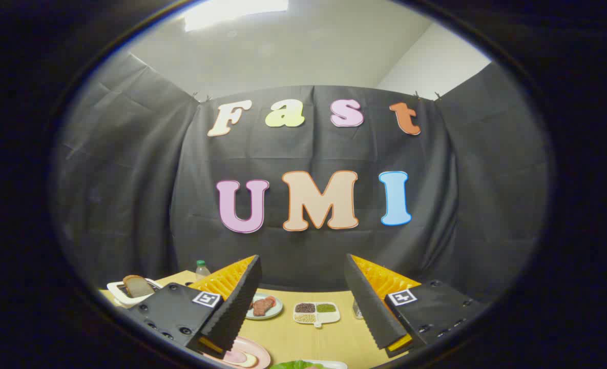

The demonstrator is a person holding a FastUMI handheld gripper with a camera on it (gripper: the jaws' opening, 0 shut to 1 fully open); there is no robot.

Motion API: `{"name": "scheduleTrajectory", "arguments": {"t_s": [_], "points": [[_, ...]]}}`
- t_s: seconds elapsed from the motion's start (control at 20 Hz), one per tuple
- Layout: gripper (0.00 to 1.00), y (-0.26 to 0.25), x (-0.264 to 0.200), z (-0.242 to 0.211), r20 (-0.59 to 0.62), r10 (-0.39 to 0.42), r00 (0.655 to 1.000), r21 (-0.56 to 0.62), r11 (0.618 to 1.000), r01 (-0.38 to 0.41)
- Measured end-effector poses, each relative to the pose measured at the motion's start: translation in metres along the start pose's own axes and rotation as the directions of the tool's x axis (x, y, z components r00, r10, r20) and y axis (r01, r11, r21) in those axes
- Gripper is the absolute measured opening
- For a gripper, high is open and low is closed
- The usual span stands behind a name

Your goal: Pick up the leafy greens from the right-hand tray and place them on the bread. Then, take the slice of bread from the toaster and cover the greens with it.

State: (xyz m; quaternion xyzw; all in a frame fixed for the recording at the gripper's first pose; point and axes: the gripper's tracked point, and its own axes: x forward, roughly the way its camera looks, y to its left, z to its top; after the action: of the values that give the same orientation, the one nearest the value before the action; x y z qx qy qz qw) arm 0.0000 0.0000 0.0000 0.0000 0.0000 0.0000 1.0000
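Greens (pixel 297 365) lie on a white tray (pixel 334 364) at the near end of a pale wooden table (pixel 329 341), just below the gap between the fingers; a pink plate (pixel 247 356) sits beside them under the left finger. Gripper (pixel 303 302) hangs spread wide, grasping nothing — beyond its fingers a plate of meat (pixel 265 306) and a divided dish (pixel 316 313). Toaster (pixel 129 292) with a bread slice (pixel 138 285) stands far left, a bottle (pixel 201 268) behind — black cloth walls, white ceiling above.

The single fisheye camera rides on the tongs (pixel 303 307), held high and near level, facing the booth's back wall; the counter (pixel 329 338) lies close below, between the spread fingers.
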Motion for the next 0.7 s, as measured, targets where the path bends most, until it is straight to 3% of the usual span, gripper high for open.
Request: {"name": "scheduleTrajectory", "arguments": {"t_s": [0.7], "points": [[1.00, -0.012, 0.005, -0.008, -0.021, 0.032, 0.999, 0.013, 0.999, -0.032]]}}
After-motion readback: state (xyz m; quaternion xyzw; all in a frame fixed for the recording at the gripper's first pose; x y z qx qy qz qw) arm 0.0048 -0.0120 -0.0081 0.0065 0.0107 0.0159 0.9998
